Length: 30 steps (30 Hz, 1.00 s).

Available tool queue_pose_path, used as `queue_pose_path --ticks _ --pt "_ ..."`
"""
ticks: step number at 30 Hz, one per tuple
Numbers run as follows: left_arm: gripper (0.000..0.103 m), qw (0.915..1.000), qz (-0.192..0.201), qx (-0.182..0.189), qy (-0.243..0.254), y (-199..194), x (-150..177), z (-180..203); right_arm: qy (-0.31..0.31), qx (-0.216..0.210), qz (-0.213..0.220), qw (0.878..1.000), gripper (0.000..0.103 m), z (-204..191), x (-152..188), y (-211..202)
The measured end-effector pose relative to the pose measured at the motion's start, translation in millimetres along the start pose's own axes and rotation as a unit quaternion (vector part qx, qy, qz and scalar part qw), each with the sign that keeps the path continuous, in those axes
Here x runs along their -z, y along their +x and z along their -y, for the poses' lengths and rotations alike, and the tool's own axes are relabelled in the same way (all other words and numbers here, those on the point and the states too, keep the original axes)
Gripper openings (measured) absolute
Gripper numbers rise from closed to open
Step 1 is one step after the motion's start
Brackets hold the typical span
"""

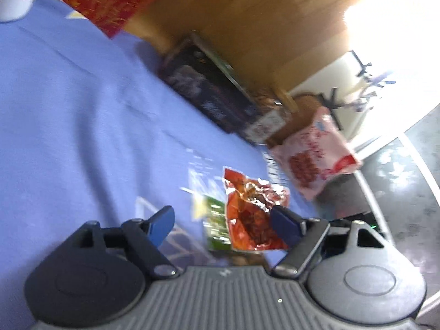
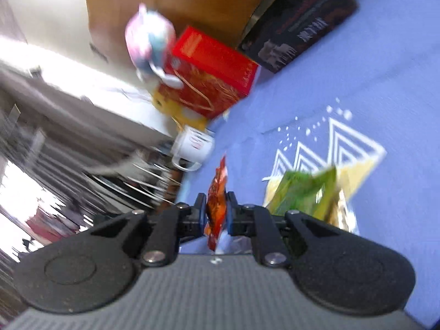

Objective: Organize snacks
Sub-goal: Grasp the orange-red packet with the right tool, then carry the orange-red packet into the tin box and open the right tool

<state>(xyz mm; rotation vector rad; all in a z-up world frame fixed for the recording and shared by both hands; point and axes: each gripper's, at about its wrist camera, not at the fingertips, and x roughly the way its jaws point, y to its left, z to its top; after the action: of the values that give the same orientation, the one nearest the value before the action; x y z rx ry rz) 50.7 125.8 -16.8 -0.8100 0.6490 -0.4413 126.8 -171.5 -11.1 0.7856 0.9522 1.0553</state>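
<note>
The right gripper (image 2: 216,209) pinched one red packet (image 2: 217,192); the left gripper (image 1: 224,224) stood wide, holding nothing, near one green packet (image 1: 217,228).

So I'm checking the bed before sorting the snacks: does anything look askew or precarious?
The pink snack bag hangs past the edge of the blue sheet, above the floor, so it looks likely to slip. The green packet lies crumpled. Blur hides finer damage.

Both hand-held grippers (image 1: 222,221) (image 2: 216,210): black linkage arms, silver screws, blue pads, ribbed grey body
</note>
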Motion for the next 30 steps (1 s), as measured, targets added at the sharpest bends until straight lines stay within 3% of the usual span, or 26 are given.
queue_pose_path --ticks 2,4,5,6,8,14,21,25,30 --pt "0.075 0.9998 -0.004 0.017 0.001 3 0 9 0.031 -0.037 0.006 0.999 0.017 9 3 -6" --pt "0.054 0.9997 -0.006 0.023 0.008 7 -1 20 0.039 -0.045 0.011 0.998 0.017 10 1 -8" --pt "0.036 0.9996 -0.01 0.021 0.014 10 -2 25 0.036 -0.045 0.012 0.998 0.017 9 0 -8" --pt "0.028 0.9995 -0.013 0.021 0.018 13 -4 29 0.033 -0.046 0.012 0.998 0.017 7 -1 -9" --pt "0.023 0.9996 -0.011 0.009 0.023 16 -6 35 0.025 -0.039 0.016 0.999 0.017 4 -3 -12" --pt "0.021 0.9986 -0.021 -0.014 0.046 34 -34 50 0.017 -0.023 0.022 0.999 0.017 5 -23 -17" --pt "0.022 0.9913 0.006 -0.047 0.123 83 -120 84 -0.066 0.035 0.067 0.995 0.017 -26 -100 -5" --pt "0.021 0.9876 0.017 -0.071 0.139 129 -169 87 -0.124 0.089 0.101 0.983 0.017 -35 -149 12" --pt "0.02 0.9839 0.01 -0.106 0.143 189 -198 75 -0.2 0.184 0.121 0.955 0.019 -30 -188 42"
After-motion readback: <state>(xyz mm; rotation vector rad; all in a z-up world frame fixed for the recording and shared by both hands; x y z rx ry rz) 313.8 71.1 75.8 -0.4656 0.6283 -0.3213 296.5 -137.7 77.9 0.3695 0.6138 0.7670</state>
